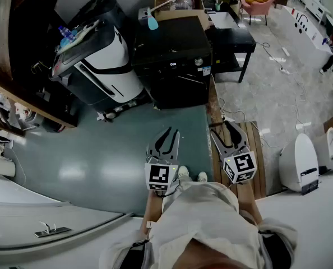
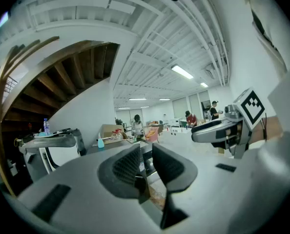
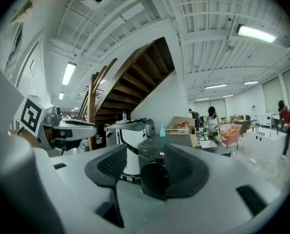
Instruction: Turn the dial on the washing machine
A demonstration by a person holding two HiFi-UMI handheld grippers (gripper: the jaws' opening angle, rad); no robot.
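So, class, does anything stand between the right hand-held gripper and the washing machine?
Nothing visible does. The right hand-held gripper, jaws apart and empty, faces the washing machine across open floor. The white appliance stands to the machine's side, off that line.

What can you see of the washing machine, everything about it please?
The washing machine is a dark, boxy front loader: flat top, control strip with a small lit display, round dark door that looks shut. It stands upright on the floor, close beside a white-and-black appliance.
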